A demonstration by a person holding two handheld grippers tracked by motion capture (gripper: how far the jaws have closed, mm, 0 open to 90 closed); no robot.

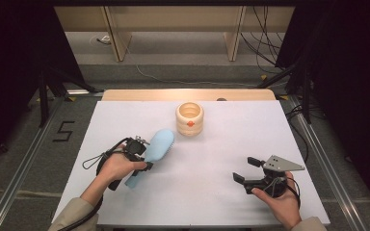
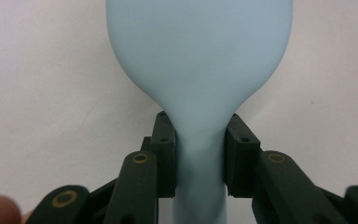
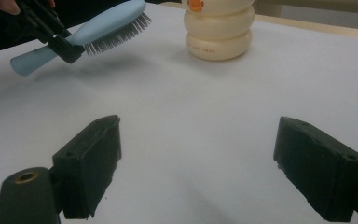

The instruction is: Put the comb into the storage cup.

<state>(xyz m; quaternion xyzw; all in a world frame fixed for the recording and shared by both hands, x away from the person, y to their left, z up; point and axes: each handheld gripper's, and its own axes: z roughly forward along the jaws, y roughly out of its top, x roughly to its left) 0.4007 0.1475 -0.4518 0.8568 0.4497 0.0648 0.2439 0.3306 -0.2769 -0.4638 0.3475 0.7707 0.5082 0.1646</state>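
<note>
Hairbrush (image 1: pixel 157 149) left of, nearer than, holder (image 1: pixel 190 118) (apart).

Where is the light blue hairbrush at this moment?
In the high view the hairbrush is on the left side of the white table, clamped at its neck by the left gripper, with the cream ridged container beyond it.

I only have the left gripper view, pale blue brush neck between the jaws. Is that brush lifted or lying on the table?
Observer: Lifted. The right gripper view shows the brush clear of the table, bristles pointing down, with its shadow below.
Operator: Anything ahead of it?
Observer: A cream ribbed holder stands upright just past the brush head, open at the top.
Operator: And my other gripper?
Observer: The right gripper is low at the table's near right, jaws wide apart, nothing between them.
</note>
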